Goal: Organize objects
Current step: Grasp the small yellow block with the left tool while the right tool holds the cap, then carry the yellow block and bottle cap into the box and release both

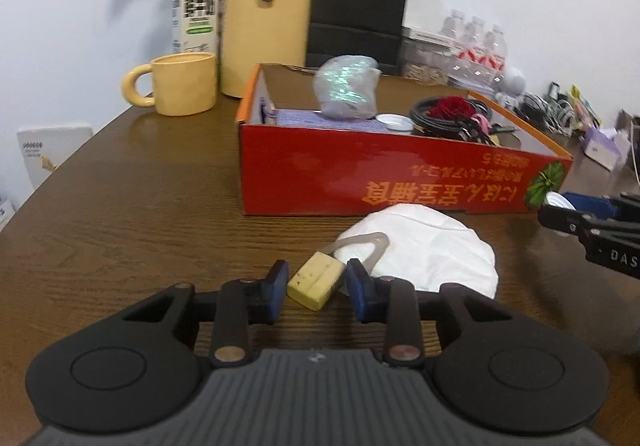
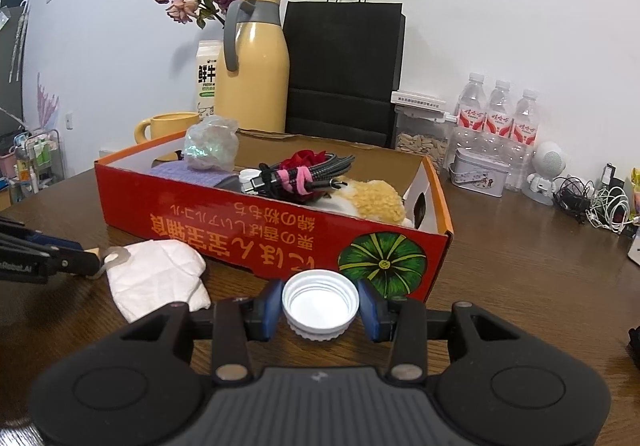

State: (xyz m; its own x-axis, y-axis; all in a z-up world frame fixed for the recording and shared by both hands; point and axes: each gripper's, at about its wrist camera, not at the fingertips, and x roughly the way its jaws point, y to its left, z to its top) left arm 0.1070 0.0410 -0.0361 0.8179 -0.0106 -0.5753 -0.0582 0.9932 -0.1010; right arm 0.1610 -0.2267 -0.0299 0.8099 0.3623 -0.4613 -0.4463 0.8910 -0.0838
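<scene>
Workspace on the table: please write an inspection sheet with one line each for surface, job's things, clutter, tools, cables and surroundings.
Surface: brown wooden table, no spills seen.
Job's things: red box, partly filled; padlock and white cloth on the table before it.
Clutter: mug, yellow jug, black bag, water bottles, behind the box.
Tools: left tool closed on padlock; right tool closed on white cap.
Cables: coiled black cable in box; loose wires far right.
Surroundings: white wall.
</scene>
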